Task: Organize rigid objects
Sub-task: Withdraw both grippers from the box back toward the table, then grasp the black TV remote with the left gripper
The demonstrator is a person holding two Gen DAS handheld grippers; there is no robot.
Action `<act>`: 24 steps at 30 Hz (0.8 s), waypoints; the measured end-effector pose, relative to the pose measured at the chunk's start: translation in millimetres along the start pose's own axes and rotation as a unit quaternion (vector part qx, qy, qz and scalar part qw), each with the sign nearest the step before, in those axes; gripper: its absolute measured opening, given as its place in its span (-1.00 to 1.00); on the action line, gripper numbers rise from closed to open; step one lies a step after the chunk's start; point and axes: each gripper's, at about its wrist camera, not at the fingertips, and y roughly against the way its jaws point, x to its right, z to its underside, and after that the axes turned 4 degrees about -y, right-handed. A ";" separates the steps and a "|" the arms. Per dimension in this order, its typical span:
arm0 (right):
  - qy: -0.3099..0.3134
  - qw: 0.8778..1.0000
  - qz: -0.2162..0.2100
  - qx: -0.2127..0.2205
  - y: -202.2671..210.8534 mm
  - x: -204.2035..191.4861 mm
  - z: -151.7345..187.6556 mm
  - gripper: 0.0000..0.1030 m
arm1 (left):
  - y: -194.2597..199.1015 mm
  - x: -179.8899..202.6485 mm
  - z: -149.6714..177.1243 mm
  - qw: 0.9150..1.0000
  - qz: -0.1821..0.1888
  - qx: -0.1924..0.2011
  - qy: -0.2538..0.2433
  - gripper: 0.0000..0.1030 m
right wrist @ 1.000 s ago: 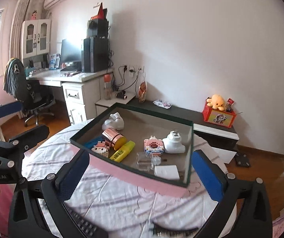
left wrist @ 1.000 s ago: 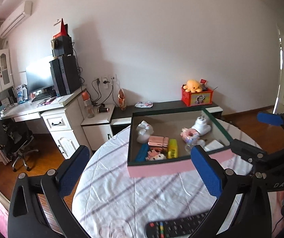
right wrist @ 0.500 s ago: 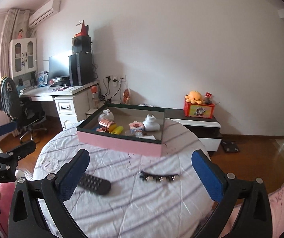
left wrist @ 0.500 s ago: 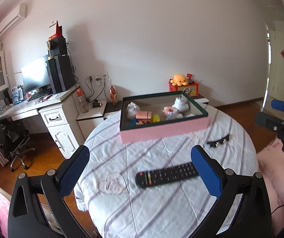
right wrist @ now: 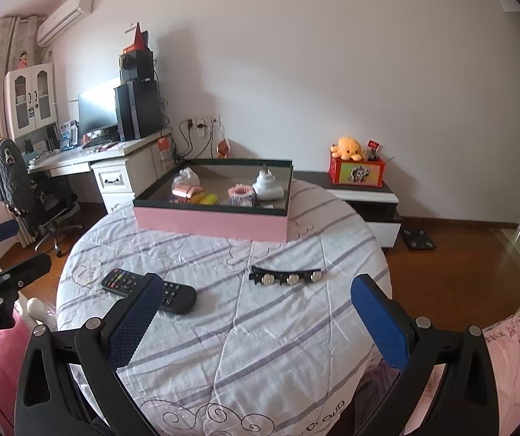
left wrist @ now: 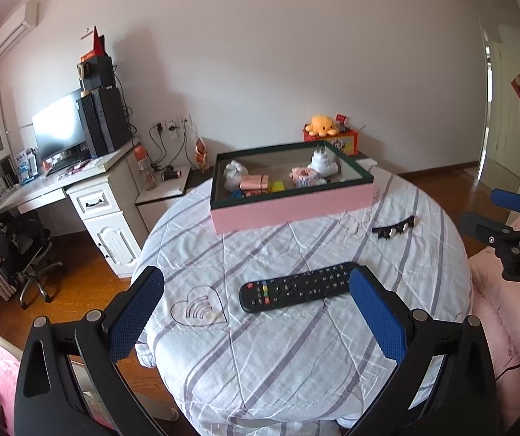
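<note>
Both grippers gape wide and grasp nothing – the left gripper point(left wrist: 256, 312) above the remote point(left wrist: 298, 287), the right gripper point(right wrist: 256, 318) near the hair clip point(right wrist: 285, 277). Both items lie on the striped cloth point(right wrist: 260, 345), short of the pink box point(right wrist: 211, 222). "DAS" shows, cut off; the cloth's lettering stays illegible.

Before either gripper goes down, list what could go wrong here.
1. The remote lies flat on the soft wrinkled tablecloth; the left gripper could pinch cloth along with it and tug the spread.
2. The hair clip is thin and low, so the right gripper may slip off it.
3. The pink box already holds several items, and a remote dropped in could knock them over.
</note>
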 end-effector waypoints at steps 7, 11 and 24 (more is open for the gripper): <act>-0.003 0.999 0.011 -0.040 -29.0 6.7 14.5 1.00 | -27.5 12.1 13.7 0.999 0.018 -0.048 0.018 1.00; -0.003 0.998 0.016 -0.066 -49.5 11.0 21.6 1.00 | -46.7 27.4 22.5 0.995 0.043 -0.079 0.031 1.00; -0.020 0.994 0.020 -0.103 -96.0 34.1 27.5 1.00 | -118.5 56.2 34.8 0.976 0.083 -0.182 0.081 1.00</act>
